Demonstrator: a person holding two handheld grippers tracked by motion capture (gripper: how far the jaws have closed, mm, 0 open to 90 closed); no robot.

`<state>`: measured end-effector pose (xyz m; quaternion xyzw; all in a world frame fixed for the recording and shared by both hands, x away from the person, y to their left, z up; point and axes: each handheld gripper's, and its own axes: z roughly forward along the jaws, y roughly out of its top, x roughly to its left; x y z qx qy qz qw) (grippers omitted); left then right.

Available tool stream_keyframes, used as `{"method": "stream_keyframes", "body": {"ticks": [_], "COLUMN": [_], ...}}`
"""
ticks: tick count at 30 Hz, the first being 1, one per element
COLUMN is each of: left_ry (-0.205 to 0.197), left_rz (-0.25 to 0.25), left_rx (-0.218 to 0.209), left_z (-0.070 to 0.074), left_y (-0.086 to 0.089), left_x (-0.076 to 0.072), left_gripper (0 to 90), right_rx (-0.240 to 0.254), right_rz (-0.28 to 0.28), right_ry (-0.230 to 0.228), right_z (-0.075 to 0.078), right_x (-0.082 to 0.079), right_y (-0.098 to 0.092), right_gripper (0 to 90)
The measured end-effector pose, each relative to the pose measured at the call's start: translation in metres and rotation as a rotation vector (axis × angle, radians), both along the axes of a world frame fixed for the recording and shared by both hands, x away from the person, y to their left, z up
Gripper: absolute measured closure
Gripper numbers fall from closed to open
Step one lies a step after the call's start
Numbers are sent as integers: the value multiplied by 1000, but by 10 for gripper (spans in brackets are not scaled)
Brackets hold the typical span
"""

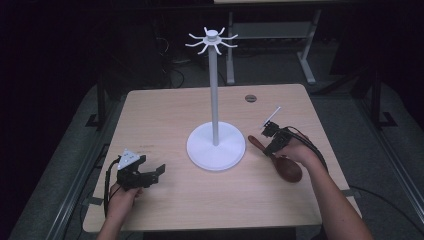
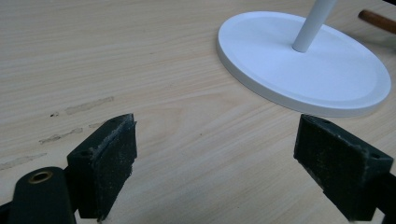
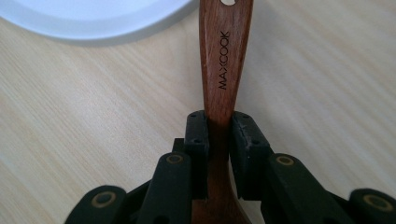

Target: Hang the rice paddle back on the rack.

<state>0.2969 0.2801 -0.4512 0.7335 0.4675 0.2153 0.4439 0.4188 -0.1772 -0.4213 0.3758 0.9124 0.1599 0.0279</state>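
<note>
Right gripper (image 3: 218,135): jaws narrow, pads clamped on the handle of a dark wooden spoon (image 3: 223,60); the spoon runs straight up between the pads toward 12 o'clock in the right gripper view.
Spoon marking: "MAXCOOK" printed along the handle, with a hanging hole near its far end.
Spoon on the table: in the high view the spoon (image 1: 282,162) lies at about 3 o'clock from the stand's base, bowl toward the person, handle end near the base; whether it rests flat or is slightly lifted is hard to tell.
Left gripper (image 2: 215,154): jaws wide apart, nothing between the pads, just above bare wood.
Left gripper place: in the high view the left gripper (image 1: 152,172) sits at about 8 o'clock from the base.
Stand: white hook stand (image 1: 215,100) upright at table centre, its round base (image 2: 322,70) at 1 o'clock from the left jaws.
Table: light wooden table (image 1: 165,115).
</note>
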Motion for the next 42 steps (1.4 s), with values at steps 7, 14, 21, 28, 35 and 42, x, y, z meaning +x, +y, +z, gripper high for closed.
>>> {"method": "stream_keyframes", "body": {"ticks": [7,14,21,28,35,42], "left_ry": [1,-4,-5,-12,-12,-12], "left_rz": [1,10,12,21,20,20], "left_rx": [6,0,6,-1,4,4], "left_z": [0,0,0,1,1,1], "left_y": [1,2,3,4,6,5], "left_x": [0,0,0,0,0,0], "left_gripper": [126,126,127,126,126,126], "right_rx": [127,239,354,399,482,530], "right_rz": [-27,-64,-76,-85,-80,-72], "right_ry": [-102,-197,-281,-346,-407,-474], "right_z": [15,25,31,32,37,42], "right_x": [-12,-24,-34,-41,-45,-50], "right_y": [-19,-32,-43,-48,-54,-54], "right_gripper": [772,773,773,774,775,776]}}
